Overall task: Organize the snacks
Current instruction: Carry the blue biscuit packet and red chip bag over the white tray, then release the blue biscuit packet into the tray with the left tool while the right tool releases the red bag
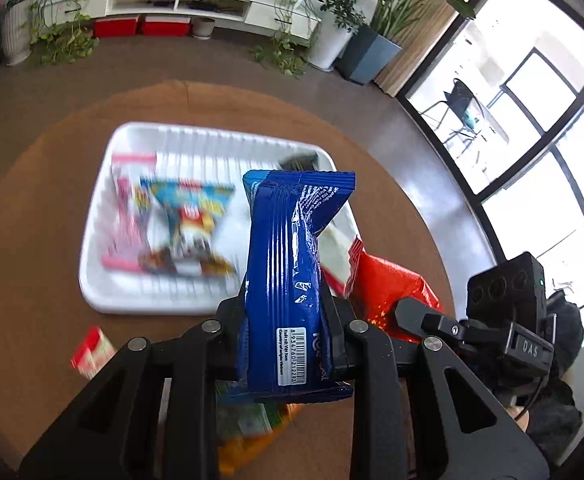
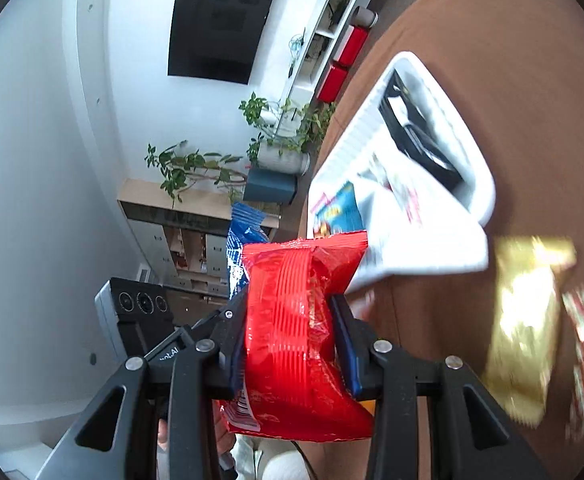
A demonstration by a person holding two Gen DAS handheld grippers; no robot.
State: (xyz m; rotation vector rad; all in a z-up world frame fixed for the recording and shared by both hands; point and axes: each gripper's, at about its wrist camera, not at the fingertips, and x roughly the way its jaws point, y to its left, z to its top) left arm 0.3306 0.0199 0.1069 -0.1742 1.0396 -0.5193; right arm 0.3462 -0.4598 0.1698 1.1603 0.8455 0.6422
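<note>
My left hand-held gripper (image 1: 287, 320) is clamped on a blue snack pack (image 1: 292, 272), the pads pressing its lower half so that its long axis stands up along the fingers and its crimped top leans toward the white tray (image 1: 103, 280). My right hand-held gripper (image 2: 292, 332) is clamped the same way on a red snack bag (image 2: 296, 320), which also stands lengthwise out of the jaws.

What matters for the coming move, as I judge it, is where the tray lies from each hand. From the left it sits straight ahead and below, toward the middle of the round counter (image 1: 31, 208), with its near rim just past my fingertips. It already holds a pink pack (image 1: 125, 208) at its left end and a blue-and-yellow pack (image 1: 189, 224) beside that, so the bare ribbed floor on its right side is the spot I would aim for. From the right, the tray lies ahead and off to the right, tilted in view. Both hands are near it and close together, the left lined up more squarely. A gold pack (image 2: 524, 320) waits on the counter beside the tray's near corner.
</note>
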